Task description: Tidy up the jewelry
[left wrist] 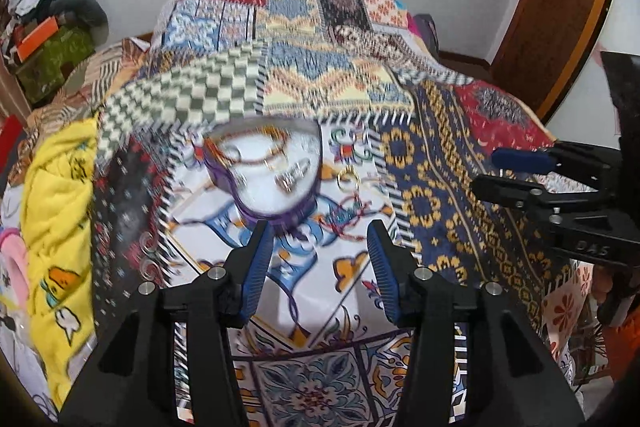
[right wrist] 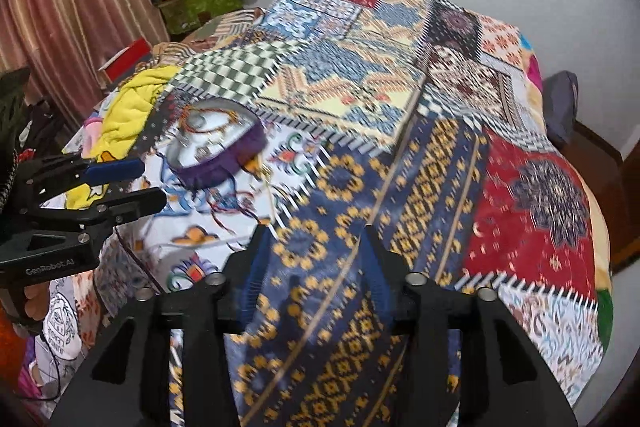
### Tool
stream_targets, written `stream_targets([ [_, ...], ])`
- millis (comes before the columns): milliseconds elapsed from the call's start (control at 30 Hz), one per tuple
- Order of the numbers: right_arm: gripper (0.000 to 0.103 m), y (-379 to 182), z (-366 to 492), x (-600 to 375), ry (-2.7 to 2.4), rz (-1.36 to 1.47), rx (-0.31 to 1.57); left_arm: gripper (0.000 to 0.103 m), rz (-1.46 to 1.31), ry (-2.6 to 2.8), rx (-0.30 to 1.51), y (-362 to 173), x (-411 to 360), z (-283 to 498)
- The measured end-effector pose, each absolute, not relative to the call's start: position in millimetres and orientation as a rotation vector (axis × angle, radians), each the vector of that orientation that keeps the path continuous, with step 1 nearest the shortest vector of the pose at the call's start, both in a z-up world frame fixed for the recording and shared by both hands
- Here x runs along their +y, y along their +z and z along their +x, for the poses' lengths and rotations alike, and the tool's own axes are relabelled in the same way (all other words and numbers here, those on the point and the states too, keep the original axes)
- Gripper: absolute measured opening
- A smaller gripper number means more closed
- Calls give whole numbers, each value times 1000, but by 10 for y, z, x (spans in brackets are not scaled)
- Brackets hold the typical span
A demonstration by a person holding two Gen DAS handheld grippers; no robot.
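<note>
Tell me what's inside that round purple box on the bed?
Inside the purple box lie a beaded bracelet looped on the white lining and something small and silvery. Motion blur hides finer detail, and its near wall covers part of the floor.

A patchwork bedspread (left wrist: 460,155) mixes navy-and-gold, red, and green-white checks; a purple-rimmed white jewelry tray (left wrist: 264,167) sits by a yellow cartoon-print blanket (left wrist: 56,219) on the left.

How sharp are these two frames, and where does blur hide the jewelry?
Left wrist view: the round box and its contents are motion-smeared, while the left gripper is crisp. Right wrist view: the quilt streaks, and the right gripper pads look ghosted.
</note>
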State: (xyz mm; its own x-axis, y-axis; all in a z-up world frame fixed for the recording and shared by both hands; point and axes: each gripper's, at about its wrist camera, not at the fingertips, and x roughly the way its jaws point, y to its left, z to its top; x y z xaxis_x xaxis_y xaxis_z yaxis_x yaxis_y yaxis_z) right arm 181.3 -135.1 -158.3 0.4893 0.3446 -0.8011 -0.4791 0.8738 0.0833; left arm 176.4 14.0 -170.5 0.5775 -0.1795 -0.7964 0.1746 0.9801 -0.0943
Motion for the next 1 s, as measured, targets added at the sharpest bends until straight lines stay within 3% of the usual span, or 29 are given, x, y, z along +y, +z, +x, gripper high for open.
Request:
stream_targets([
  [633, 45, -1899, 1950, -1471, 510, -108, 1010, 48, -2, -220, 1001, -2215, -134, 2156],
  [700, 45, -1913, 1965, -1490, 509, -94, 1018, 45, 4, -221, 989, -2231, -159, 2177],
  [867, 45, -1904, 1969, -1465, 509, -95, 1022, 21, -1, -197, 976, -2251, -144, 2212],
  [1000, 45, -1870, 1955, -1422, 519, -100, 1017, 14, 10, -193, 969, -2249, -132, 2168],
])
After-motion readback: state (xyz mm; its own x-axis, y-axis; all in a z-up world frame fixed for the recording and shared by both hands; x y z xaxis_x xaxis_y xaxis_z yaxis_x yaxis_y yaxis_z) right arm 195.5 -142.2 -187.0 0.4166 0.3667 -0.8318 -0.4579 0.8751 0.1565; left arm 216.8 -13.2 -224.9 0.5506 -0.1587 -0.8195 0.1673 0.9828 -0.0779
